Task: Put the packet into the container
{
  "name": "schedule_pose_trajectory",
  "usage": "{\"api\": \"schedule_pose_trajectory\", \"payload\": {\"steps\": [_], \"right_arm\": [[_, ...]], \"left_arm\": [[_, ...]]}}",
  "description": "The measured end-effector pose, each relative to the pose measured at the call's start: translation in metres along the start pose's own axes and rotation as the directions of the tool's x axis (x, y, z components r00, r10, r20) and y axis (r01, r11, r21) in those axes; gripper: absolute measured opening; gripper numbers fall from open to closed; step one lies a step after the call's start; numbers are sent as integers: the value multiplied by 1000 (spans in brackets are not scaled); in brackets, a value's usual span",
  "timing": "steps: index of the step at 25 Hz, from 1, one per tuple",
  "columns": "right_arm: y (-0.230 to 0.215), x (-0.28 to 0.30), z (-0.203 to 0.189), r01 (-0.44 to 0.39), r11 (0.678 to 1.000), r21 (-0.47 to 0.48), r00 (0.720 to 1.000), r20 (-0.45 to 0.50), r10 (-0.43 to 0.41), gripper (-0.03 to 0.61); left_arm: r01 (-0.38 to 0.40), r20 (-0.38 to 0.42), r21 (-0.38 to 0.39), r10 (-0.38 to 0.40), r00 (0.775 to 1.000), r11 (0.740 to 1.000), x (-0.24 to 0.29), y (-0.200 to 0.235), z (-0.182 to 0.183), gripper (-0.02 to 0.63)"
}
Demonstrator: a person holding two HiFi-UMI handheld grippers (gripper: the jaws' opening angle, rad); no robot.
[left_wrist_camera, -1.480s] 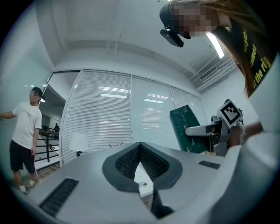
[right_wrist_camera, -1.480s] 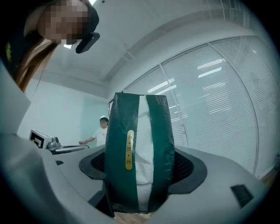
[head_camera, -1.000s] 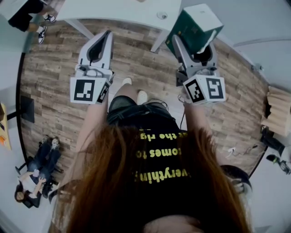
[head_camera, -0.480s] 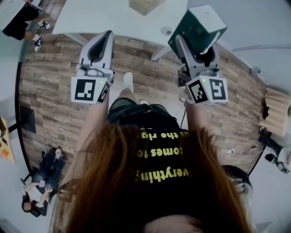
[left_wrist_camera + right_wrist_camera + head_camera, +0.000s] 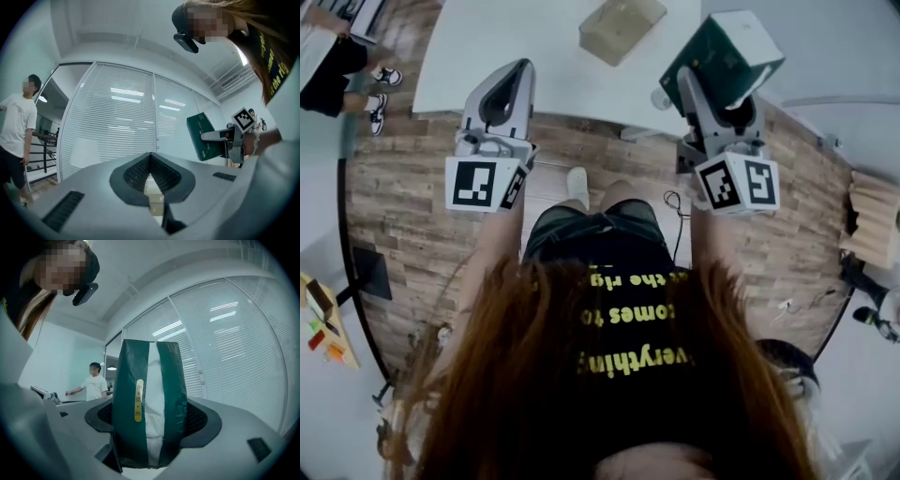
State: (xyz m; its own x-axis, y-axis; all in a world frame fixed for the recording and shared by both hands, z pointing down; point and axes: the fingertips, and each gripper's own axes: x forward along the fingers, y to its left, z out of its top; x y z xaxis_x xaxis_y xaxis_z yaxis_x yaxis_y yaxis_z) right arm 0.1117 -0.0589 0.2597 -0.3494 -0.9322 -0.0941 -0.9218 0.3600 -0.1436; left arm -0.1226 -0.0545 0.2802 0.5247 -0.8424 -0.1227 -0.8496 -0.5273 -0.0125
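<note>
Clamped in the right gripper (image 5: 719, 89), jaws wide across it: packet (image 5: 164, 394), held up just right of the container (image 5: 621, 28). Dark green, glossy and creased, with a white band down the middle and a slim gold label beside it. Left of the container, left gripper (image 5: 517, 75), jaws together on nothing.

Packet (image 5: 129, 427) glossy foil; floor (image 5: 403, 206) wood; table (image 5: 516, 47) smooth
</note>
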Motion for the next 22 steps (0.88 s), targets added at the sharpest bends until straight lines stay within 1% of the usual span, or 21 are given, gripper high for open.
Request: {"api": "schedule_pose_trajectory", "payload": {"steps": [4, 7, 9, 14, 22], "right_arm": [[-22, 37, -8, 38, 999, -10, 999, -31, -38, 379], [-36, 52, -9, 46, 999, -13, 998, -44, -47, 379], [-44, 61, -8, 44, 999, -13, 998, -41, -45, 378], [-64, 92, -9, 14, 1000, 9, 999, -41, -14, 379], [-108, 133, -19, -70, 997, 16, 994, -87, 71, 378]], "left_arm": [[0, -24, -40, -1, 1000, 999, 30, 27, -19, 2], [-7, -34, -67, 5, 999, 998, 45, 33, -28, 2], [-10, -34, -67, 7, 999, 998, 55, 34, -29, 2], [-36, -41, -61, 33, 999, 998, 83, 44, -32, 2], [-104, -23, -30, 104, 994, 994, 138, 53, -30, 2]]}}
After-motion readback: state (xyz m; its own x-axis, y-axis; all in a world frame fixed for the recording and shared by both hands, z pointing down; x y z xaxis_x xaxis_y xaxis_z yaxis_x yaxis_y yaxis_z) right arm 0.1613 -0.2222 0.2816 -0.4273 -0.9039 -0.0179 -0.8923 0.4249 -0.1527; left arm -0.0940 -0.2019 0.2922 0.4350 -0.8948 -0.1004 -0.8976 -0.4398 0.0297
